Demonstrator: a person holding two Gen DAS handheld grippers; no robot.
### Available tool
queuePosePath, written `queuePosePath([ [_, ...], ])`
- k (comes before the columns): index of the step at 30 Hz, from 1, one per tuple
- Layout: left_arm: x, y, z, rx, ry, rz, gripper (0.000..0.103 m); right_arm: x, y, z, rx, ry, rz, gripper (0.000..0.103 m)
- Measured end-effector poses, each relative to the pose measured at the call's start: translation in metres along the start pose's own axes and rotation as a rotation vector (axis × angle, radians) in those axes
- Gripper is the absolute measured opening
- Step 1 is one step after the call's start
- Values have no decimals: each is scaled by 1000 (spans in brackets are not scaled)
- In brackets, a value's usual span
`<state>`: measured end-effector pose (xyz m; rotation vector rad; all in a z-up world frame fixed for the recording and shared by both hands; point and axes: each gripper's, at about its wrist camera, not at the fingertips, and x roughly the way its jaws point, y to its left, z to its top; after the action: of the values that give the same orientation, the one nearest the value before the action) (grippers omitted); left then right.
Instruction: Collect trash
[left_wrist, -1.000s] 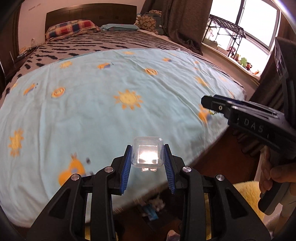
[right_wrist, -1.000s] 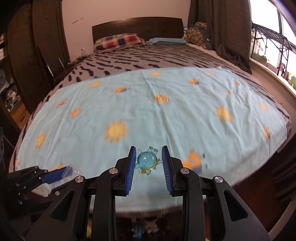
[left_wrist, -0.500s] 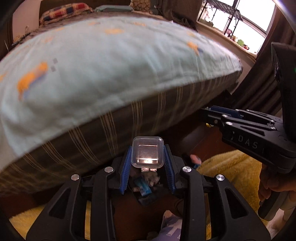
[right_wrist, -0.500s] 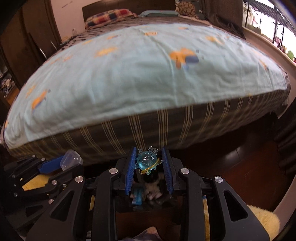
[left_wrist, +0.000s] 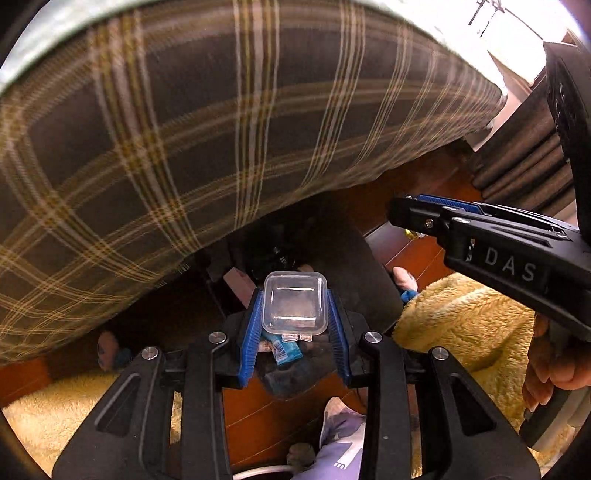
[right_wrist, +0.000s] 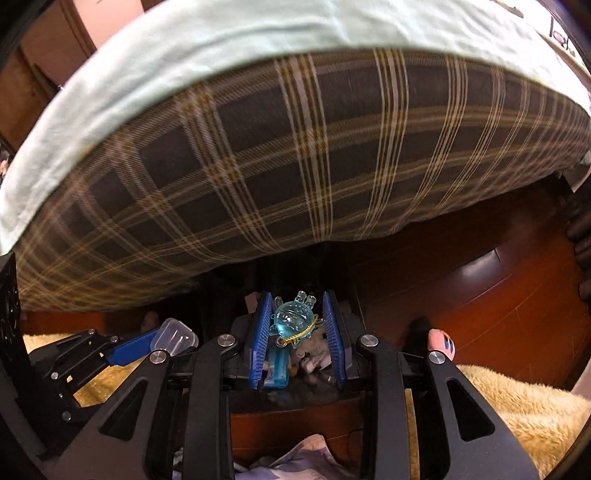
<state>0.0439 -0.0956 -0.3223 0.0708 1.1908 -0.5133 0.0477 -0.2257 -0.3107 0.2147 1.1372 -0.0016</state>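
My left gripper (left_wrist: 294, 314) is shut on a small clear plastic container (left_wrist: 294, 302) and holds it over a dark trash bin (left_wrist: 332, 251) on the floor beside the bed. My right gripper (right_wrist: 297, 325) is shut on a clear blue plastic toy with a yellow cord (right_wrist: 294, 322), also above the bin (right_wrist: 295, 376), where a blue wrapper (right_wrist: 276, 367) and scraps lie. The right gripper shows at the right of the left wrist view (left_wrist: 413, 214). The left gripper with the container (right_wrist: 173, 334) shows at the left of the right wrist view.
The plaid side of the mattress (right_wrist: 295, 155) hangs close above, under a light blue sheet (right_wrist: 184, 55). A fluffy yellow rug (left_wrist: 461, 325) lies on the reddish wood floor (right_wrist: 498, 295). The person's socked feet (right_wrist: 441, 339) stand near the bin. Dark curtains (left_wrist: 524, 162) hang at right.
Both grippers have dropped from over the bed top to beside the mattress, tilting down toward the bin on the floor. Each still holds its item.
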Motion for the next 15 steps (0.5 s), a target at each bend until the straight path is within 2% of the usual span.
queuePosePath([
  [5, 13, -3, 7, -2, 31, 5, 33, 12, -5, 5, 17, 19, 20, 31],
  [8, 16, 0, 7, -10, 38, 9, 43, 12, -7, 6, 23, 20, 27, 31],
  [10, 16, -1, 6, -13, 33, 16, 49, 6, -14, 13, 30, 12, 30, 40],
  [14, 0, 1, 8, -14, 0, 26, 62, -8, -17, 20, 50, -21, 23, 50],
  [15, -5, 3, 8, -15, -11, 28, 66, -14, -18, 22, 55, -36, 20, 56],
])
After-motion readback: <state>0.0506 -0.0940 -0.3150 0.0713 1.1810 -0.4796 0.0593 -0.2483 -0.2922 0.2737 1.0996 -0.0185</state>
